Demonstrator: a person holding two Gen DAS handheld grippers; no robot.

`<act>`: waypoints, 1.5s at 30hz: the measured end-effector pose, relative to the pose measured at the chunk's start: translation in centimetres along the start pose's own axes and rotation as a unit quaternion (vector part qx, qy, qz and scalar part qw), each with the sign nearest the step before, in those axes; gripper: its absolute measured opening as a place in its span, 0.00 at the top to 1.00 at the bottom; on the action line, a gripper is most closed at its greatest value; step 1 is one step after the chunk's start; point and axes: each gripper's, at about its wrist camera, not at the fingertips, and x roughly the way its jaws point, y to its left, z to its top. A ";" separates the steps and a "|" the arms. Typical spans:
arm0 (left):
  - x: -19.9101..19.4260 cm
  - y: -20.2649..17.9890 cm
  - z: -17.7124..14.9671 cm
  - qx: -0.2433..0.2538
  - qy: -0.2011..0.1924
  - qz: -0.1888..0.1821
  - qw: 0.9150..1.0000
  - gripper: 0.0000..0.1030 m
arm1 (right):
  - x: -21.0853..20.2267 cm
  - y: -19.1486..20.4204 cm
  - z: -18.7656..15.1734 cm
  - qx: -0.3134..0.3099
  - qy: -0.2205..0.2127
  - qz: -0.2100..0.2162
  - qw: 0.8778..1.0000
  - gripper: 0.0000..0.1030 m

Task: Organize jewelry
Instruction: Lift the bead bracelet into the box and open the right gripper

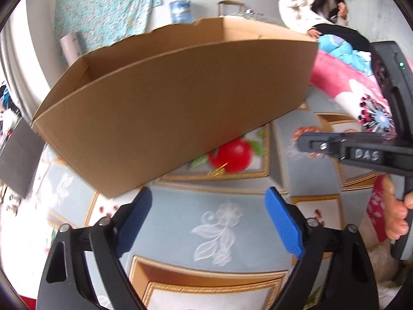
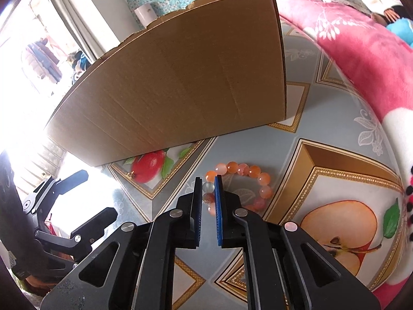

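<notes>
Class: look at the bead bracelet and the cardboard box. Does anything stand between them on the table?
Nothing visible does. The bead bracelet, between the right hand-held gripper's closed fingers, lies just before the cardboard box; only bare printed tablecloth separates them.

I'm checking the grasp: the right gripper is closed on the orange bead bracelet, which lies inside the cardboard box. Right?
Not quite. The right gripper is closed on the bracelet, but the bracelet lies on the tablecloth in front of the box, not inside it. The right wrist view shows it.

White wall (image 1: 38,13), floral hanging cloth (image 1: 108,7), bright window (image 2: 23,51).
</notes>
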 end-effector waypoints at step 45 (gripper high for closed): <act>0.0 1.3 1.1 0.002 -0.007 -0.039 0.999 0.99 | -2.1 0.3 -0.4 -0.080 -0.003 0.006 0.997 0.93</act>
